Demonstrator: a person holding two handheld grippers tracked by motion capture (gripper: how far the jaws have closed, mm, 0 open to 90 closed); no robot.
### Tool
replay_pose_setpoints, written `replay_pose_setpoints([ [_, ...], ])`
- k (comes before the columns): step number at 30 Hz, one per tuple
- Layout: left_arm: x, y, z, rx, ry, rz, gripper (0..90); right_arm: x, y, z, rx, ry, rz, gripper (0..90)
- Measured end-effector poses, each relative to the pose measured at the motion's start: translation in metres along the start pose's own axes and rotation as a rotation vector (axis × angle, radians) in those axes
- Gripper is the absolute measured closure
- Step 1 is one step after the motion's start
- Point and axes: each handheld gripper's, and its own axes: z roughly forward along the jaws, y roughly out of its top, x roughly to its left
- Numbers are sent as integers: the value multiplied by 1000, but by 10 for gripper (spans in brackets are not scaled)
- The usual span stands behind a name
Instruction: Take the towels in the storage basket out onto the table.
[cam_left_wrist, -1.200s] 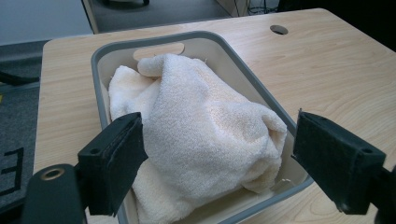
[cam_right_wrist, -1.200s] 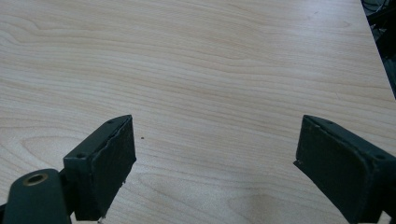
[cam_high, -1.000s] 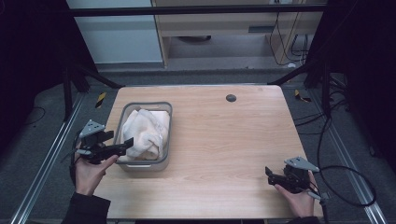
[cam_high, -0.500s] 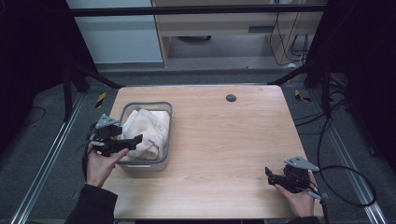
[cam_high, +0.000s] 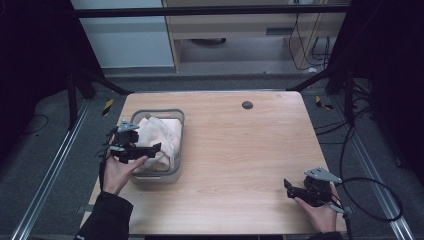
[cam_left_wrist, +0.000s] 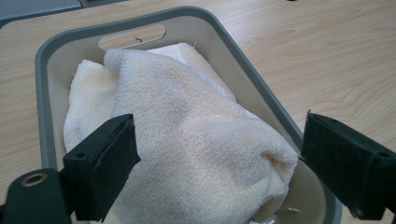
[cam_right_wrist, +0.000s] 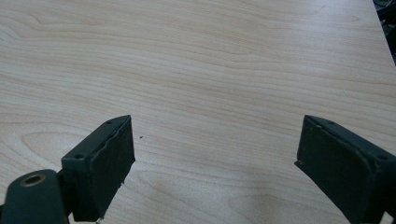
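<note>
Towel (cam_left_wrist: 187, 140), cream and bunched, lies heaped in the grey basket (cam_high: 177, 145) at the left side of your tabletop (cam_high: 240, 150). Your left hand-held gripper (cam_high: 150, 149) hangs over the near part of the basket, pointing across it from the left, your hand (cam_high: 117, 172) under its body with the forearm coming up from the bottom edge. Its jaws stand wide and have just been opening; in the left gripper view the towel bulges between them, with no pad pressing on it. Your right hand-held gripper (cam_high: 289, 186) rests low near the front right corner of the tabletop, pointing left, jaws spread wide over bare wood. No lettering is legible anywhere. The towel hides the basket's floor, and both jaws are cut off at the bottom of each gripper view.
</note>
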Motion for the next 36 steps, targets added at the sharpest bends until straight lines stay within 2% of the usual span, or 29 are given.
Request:
replay_pose_setpoints([
  [12, -5, 2, 23, 52, 10, -5, 49, -1, 0, 2, 11, 7, -3, 100],
  [20, -5, -1, 32, 75, 13, -18, 25, -1, 0, 2, 16, 15, -3, 86],
  [24, -6, -3, 36, 103, 12, -13, 14, -1, -1, 3, 23, 22, -5, 73],
  [36, -10, -14, 46, 135, -35, -34, 9, -1, -1, 5, 39, 23, -9, 61],
])
